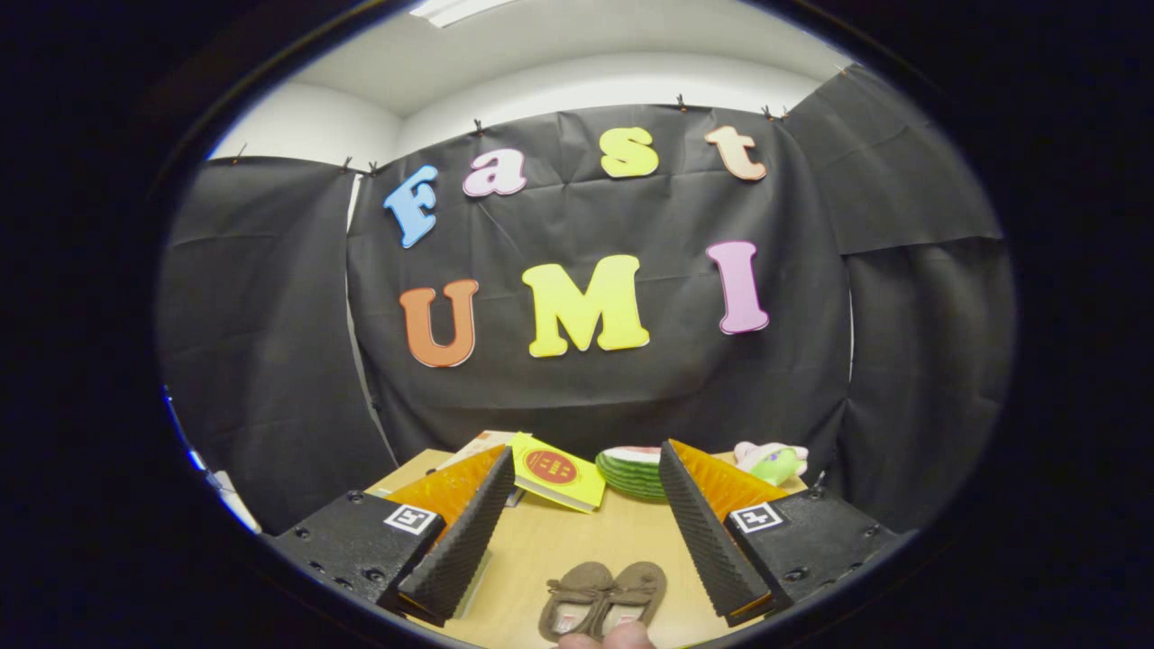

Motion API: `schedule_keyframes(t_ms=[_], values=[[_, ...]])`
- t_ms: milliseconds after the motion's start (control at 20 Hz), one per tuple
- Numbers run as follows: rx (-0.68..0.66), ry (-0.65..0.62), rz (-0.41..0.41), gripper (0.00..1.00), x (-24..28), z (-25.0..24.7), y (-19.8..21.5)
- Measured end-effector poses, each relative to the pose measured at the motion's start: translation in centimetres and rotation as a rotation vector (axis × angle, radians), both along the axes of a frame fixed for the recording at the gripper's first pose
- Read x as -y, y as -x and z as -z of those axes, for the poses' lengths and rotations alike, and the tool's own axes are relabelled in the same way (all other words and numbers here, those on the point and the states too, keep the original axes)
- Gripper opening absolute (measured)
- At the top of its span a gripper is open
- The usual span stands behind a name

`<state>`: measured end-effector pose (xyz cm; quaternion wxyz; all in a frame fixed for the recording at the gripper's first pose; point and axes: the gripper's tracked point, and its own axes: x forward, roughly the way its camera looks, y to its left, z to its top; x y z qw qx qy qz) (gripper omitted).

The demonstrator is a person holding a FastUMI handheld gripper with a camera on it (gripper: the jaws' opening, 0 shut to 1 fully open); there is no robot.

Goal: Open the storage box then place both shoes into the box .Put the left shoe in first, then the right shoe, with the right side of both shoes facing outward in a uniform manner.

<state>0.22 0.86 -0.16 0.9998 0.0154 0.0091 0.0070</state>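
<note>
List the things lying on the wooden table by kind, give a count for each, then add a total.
Brown shoes, side by side between the open fingers of the tool: 2
Yellow packet: 1
Green stacked plates: 1
Soft toy: 1
Flat card or book behind the packet: 1
Total: 6

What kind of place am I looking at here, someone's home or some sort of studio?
Probably a staged recording booth, not a home: black cloth is clipped up as walls around a wooden table holding small brown shoes, between the open gripper fingers, and a yellow booklet.
</note>
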Motion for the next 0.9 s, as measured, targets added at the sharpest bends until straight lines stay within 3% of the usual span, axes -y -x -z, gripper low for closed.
schedule_keyframes(t_ms=[450, 900], values=[[-0.035, -0.016, -0.065, 1.0, -2.5, 1.0, -0.5], [-0.212, 0.002, -0.255, 1.0, -9.8, 8.8, -1.2]])
